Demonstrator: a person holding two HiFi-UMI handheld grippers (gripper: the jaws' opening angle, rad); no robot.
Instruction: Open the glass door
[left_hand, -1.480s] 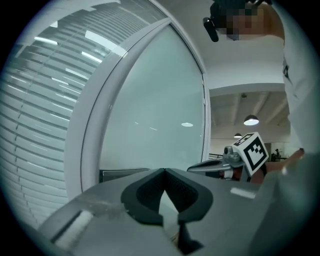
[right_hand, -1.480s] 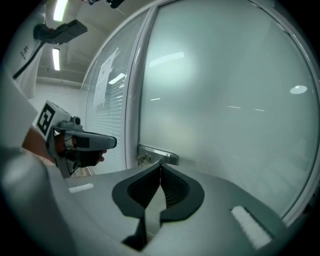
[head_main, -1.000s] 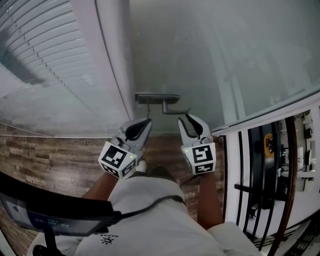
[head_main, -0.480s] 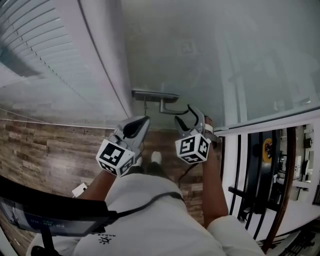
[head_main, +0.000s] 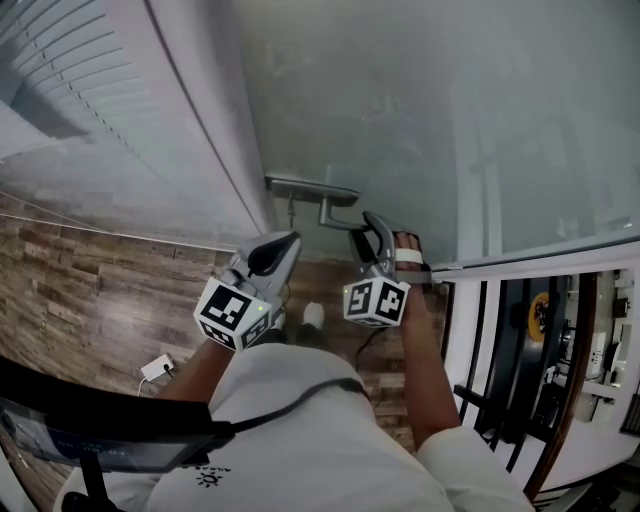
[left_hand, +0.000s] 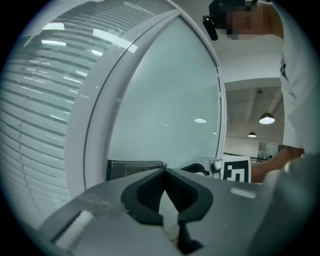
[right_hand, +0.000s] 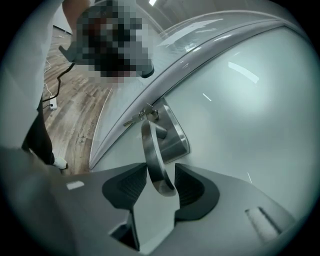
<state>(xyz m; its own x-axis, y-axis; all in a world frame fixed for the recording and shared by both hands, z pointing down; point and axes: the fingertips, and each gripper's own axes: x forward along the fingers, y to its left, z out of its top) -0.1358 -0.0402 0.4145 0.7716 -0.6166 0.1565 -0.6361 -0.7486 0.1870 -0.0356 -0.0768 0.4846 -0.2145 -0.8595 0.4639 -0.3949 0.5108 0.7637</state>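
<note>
Glass door's (head_main: 400, 100) handle (right_hand: 150, 145) sits inside closing right claw (right_hand: 161, 174).

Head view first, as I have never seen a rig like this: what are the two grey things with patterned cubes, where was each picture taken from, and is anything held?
There is no robot here: a person holds a two-jaw tool in each hand. The head view comes from a camera on the person's head, looking down at a glass door and a wooden floor. The other two pictures come from cameras riding on the tools, and the cubes are part of the tools. The right gripper has the door's metal handle between its jaws. The jaws are closing, and a gap shows on one side. The left gripper is shut on nothing, near the door.
</note>
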